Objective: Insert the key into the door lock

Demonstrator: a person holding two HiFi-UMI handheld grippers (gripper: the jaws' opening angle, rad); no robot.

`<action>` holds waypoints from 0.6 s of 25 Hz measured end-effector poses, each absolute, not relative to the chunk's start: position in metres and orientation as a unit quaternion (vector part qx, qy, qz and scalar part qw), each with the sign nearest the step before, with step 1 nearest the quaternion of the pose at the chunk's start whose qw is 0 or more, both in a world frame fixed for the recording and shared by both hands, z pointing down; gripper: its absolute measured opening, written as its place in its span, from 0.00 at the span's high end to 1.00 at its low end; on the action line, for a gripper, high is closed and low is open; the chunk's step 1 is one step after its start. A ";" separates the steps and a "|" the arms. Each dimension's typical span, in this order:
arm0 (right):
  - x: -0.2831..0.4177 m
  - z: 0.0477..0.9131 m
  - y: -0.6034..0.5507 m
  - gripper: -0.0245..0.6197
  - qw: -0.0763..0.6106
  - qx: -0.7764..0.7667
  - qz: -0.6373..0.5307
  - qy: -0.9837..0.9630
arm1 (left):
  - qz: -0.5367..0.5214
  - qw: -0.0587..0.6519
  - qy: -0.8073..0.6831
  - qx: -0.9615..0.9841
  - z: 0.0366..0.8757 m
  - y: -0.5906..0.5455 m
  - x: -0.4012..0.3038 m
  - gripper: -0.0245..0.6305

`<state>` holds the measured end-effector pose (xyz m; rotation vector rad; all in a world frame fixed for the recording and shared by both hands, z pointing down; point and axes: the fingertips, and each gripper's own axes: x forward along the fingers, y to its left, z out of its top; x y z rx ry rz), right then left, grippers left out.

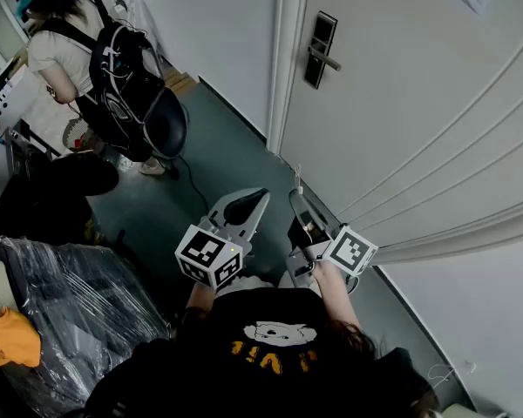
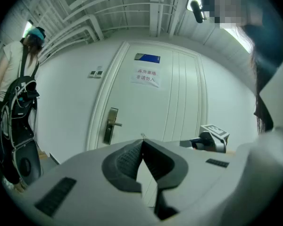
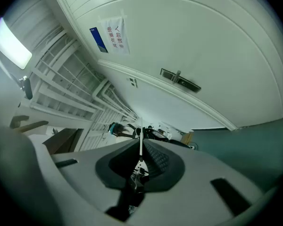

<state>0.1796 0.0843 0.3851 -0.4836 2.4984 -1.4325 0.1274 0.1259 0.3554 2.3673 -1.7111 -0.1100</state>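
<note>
Facing: tall white panelled door [image 1: 418,103], closed, well apart from both tools.
Lock: dark rectangular lock plate with a metal lever handle [image 1: 321,50], at the door's left edge.
Left side: grey left hand-held gripper [image 2: 142,144], jaws pressed together, nothing identifiable between them.
Right side: grey right hand-held gripper [image 1: 296,197], jaws clamped on the key.
Key: thin pale metal key [image 3: 140,147], blade upright beyond the pads, far from the lock.
Handling: probably light, stiff and slippery. Grip the bow, leaving the blade free.
</note>
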 end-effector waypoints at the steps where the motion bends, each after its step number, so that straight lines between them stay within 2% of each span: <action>1: 0.178 0.386 0.085 0.93 0.110 -0.165 -0.490 0.849 | -0.038 0.109 -0.582 0.805 0.355 0.126 0.125 0.95; 15: 0.142 0.405 0.055 0.93 0.092 -0.170 -0.502 0.843 | -0.038 0.121 -0.601 0.789 0.375 0.100 0.082 0.95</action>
